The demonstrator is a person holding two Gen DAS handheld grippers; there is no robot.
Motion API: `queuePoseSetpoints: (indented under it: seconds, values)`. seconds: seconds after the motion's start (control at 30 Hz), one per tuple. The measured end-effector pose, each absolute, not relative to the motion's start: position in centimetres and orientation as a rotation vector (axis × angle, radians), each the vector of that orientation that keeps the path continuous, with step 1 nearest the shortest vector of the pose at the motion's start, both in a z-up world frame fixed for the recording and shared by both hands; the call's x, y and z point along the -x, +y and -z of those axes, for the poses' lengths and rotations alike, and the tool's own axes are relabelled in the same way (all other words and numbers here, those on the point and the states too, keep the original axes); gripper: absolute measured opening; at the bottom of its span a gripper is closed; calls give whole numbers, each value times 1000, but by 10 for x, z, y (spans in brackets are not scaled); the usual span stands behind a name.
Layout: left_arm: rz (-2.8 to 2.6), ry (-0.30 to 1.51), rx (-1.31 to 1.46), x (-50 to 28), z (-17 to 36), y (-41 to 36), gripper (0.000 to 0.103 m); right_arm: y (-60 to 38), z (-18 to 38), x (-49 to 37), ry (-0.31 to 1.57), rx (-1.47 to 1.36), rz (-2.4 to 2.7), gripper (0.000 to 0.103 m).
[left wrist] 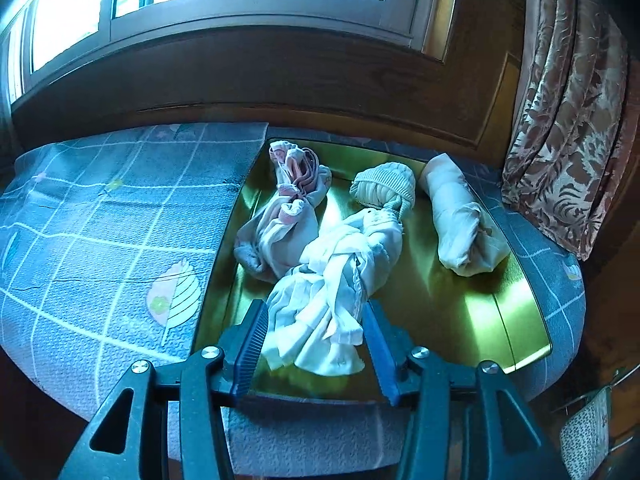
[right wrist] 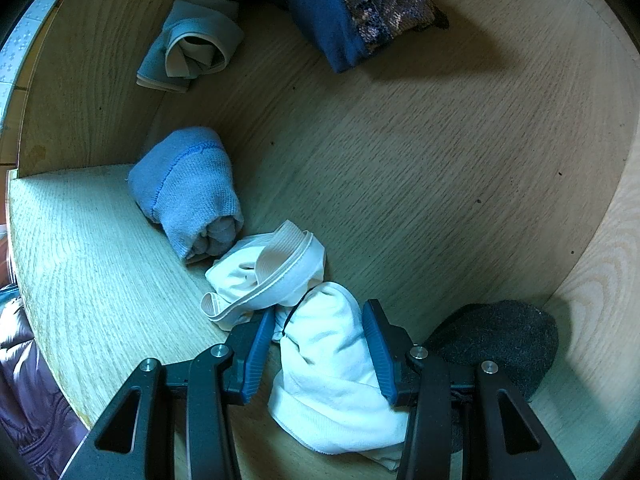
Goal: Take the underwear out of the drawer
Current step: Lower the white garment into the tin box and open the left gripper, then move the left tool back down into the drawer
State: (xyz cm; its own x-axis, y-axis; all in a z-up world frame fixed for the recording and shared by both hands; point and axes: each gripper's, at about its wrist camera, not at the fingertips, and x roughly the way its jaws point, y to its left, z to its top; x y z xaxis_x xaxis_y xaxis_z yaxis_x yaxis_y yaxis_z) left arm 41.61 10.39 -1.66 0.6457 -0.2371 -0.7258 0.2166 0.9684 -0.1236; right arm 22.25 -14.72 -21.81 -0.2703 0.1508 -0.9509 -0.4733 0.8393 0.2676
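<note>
In the left wrist view a crumpled white underwear piece (left wrist: 332, 280) lies on a green tray (left wrist: 500, 320). It sits between the jaws of my left gripper (left wrist: 316, 308), whose blue pads stand apart from the cloth. Three more garments rest farther back on the tray: a pink-white one (left wrist: 288, 216), a cream knotted one (left wrist: 384, 188) and a pale roll (left wrist: 460, 220). In the right wrist view my right gripper (right wrist: 320, 310) points down into the wooden drawer (right wrist: 440, 160). A white rolled underwear (right wrist: 328, 360) lies between its jaws, with a gap at the left pad.
The drawer also holds a white piece with an elastic band (right wrist: 272, 272), a blue roll (right wrist: 188, 196), a grey-blue roll (right wrist: 192, 48), a dark blue lace-trimmed item (right wrist: 352, 12) and a dark grey item (right wrist: 500, 344). A patterned grey mat (left wrist: 100, 220) flanks the tray; a curtain (left wrist: 568, 120) hangs right.
</note>
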Motion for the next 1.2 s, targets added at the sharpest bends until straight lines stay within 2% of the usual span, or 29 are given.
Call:
queuePoseSetpoints:
  seconds: [0.37,0.77,1.2]
  values:
    - [283,794,17,-387,3,122,51,-147,218,-223,1750,249,-610,46]
    - [378,803,-15,-318,8,145,51,-147,219,-224,1751,248,-610,46]
    - [535,1058,-272,-262,118,79,51,-147,219,-225,1751,246,-612,46]
